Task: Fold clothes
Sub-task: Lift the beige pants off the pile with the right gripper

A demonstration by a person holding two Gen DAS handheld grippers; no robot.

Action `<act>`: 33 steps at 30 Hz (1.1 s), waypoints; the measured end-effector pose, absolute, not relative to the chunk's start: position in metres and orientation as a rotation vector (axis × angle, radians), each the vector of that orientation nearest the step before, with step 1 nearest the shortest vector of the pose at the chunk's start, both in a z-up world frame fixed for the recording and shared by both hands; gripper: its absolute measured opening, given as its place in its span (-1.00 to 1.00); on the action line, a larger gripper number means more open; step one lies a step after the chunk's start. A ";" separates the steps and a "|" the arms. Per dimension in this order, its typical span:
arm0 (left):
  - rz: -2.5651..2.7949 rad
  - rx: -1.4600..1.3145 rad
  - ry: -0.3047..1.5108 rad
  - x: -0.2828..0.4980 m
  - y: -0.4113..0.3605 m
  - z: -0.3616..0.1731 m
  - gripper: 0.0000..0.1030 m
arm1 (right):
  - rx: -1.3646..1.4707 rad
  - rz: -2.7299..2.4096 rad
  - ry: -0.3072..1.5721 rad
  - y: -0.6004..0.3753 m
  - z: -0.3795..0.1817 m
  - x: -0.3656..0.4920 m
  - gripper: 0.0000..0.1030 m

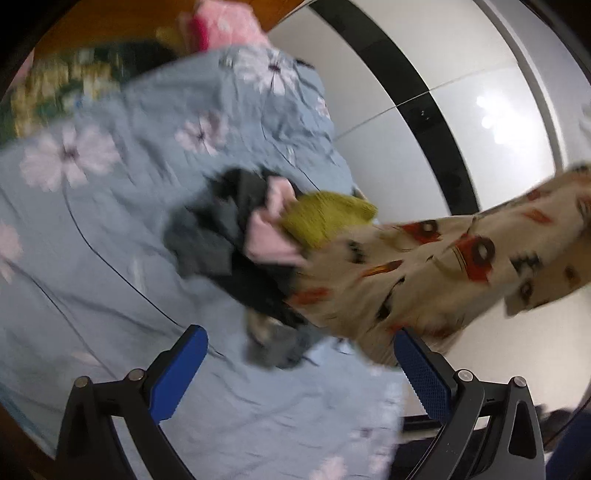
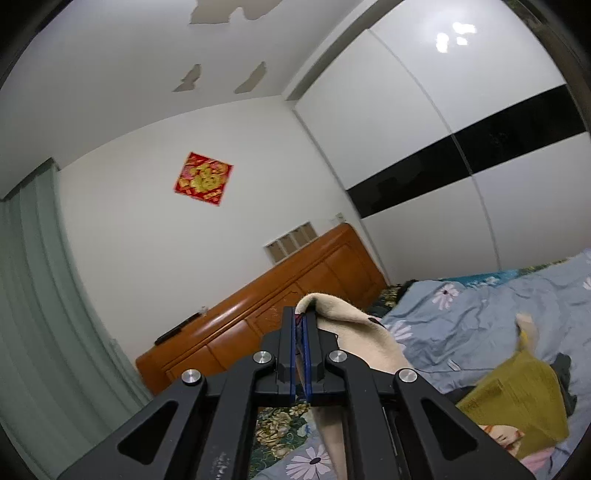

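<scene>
A beige printed garment (image 1: pixel 443 258) with red and black motifs stretches from the clothes pile up to the right in the left wrist view. My left gripper (image 1: pixel 299 350) is open and empty above the pile, which holds a dark garment (image 1: pixel 229 236), a pink one (image 1: pixel 269 236) and an olive-yellow one (image 1: pixel 325 218). My right gripper (image 2: pixel 302 325) is shut on the beige garment's edge (image 2: pixel 354 325) and holds it lifted above the bed. The olive-yellow garment (image 2: pixel 517 398) also shows low right in the right wrist view.
A blue-grey floral bedsheet (image 1: pixel 110 221) covers the bed. A wooden headboard (image 2: pixel 295 295) stands behind it. A white wardrobe with a black band (image 2: pixel 480 147) runs along the right. A green curtain (image 2: pixel 37 295) hangs at left. More clothes (image 1: pixel 221 26) lie near the headboard.
</scene>
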State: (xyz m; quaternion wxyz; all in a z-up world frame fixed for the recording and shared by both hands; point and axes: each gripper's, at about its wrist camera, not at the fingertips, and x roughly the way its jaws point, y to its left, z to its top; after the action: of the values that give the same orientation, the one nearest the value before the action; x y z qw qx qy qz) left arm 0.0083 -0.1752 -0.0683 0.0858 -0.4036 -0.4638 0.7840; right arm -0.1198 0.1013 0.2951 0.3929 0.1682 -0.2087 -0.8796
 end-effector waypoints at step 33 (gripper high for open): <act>2.058 -1.616 -1.286 -0.025 0.024 -0.189 -0.96 | 1.015 -2.696 -0.801 0.424 0.131 0.003 -0.94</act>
State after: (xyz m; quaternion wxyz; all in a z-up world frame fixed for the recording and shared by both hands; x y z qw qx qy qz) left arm -0.0248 0.0242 -0.1887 0.1126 -0.5505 -0.4384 0.7015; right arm 0.0032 0.4244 0.1310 0.0756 0.3385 -0.2672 -0.8991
